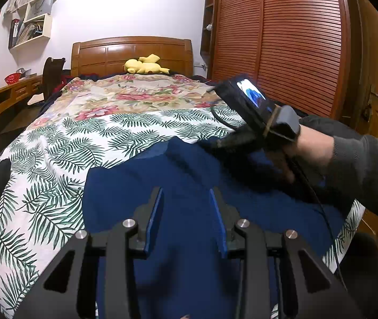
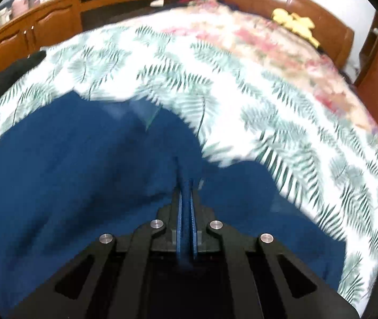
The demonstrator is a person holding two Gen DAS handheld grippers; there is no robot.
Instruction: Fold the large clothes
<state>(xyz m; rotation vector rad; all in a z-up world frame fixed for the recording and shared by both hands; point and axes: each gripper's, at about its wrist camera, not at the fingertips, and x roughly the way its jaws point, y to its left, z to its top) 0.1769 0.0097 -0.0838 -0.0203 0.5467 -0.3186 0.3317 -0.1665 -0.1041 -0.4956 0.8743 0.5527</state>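
Sprawling across the room, a bed with a fern-print sheet [image 1: 55,175] is carrying the navy garment [image 1: 141,186] at its near end. Soft and floppy, it is probably best taken by edges. Left gripper [image 1: 186,199] is hovering spread and empty; right gripper [image 2: 186,183] is pinching a fold of it.

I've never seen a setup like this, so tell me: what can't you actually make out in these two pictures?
- Blue garment: type unclear; both views crop it, grippers cover its near part.
- Right gripper: fingers nearly shut, apparently pinching the cloth; right wrist view blurred.
- Shelf contents: too small, left wrist view.
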